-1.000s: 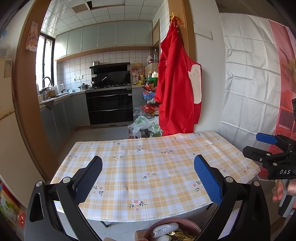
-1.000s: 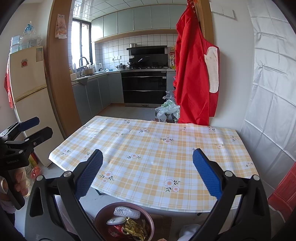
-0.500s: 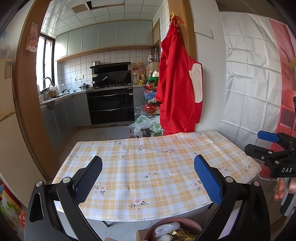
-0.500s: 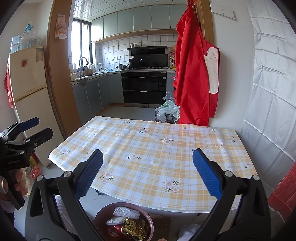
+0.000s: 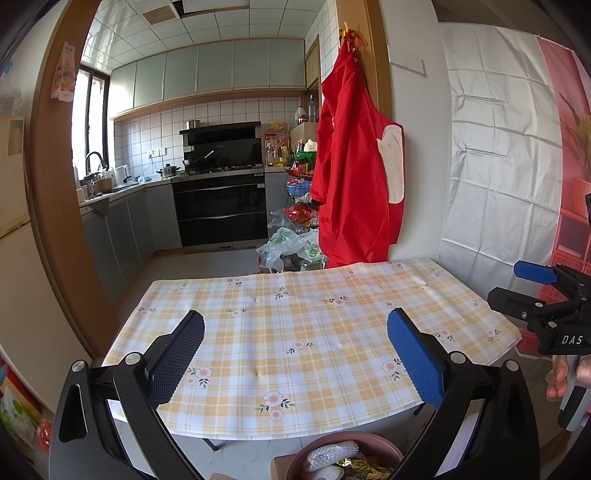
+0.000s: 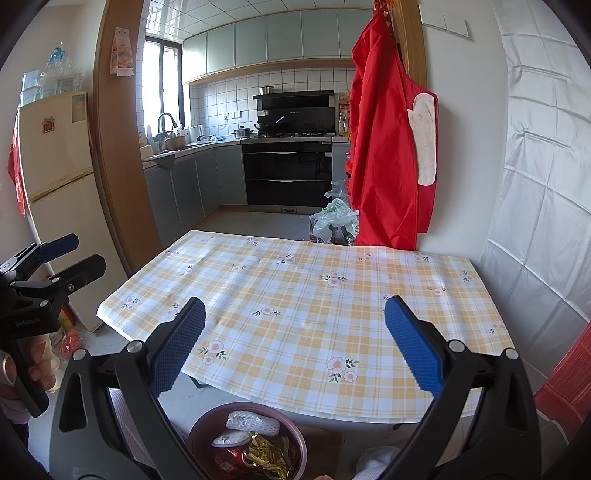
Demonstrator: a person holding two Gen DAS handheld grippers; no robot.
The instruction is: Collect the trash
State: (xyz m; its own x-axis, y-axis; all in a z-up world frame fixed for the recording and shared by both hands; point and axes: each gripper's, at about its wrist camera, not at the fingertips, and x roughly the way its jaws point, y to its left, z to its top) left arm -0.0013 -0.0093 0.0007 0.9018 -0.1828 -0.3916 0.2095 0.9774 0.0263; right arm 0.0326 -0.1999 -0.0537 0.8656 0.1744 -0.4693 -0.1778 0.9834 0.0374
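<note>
Lighting: daylight is being admitted through the kitchen window (image 6: 162, 81), which is being blown out to near white in both views. The room is being lit evenly and brightly; a pale sheen is being thrown across the far half of the checked surface (image 6: 295, 295), and glare is being reflected off the glossy ceiling panels (image 5: 221, 22) and the oven front (image 6: 288, 173).

Shadows: only soft, faint ones are being cast under the surface's near edge.

Distortion: straight lines such as the wooden door frame (image 5: 48, 206) are being bowed strongly by the fisheye lens; the corners are being cut off in black vignette.

Focus: both frames are being rendered sharp, without motion blur.
</note>
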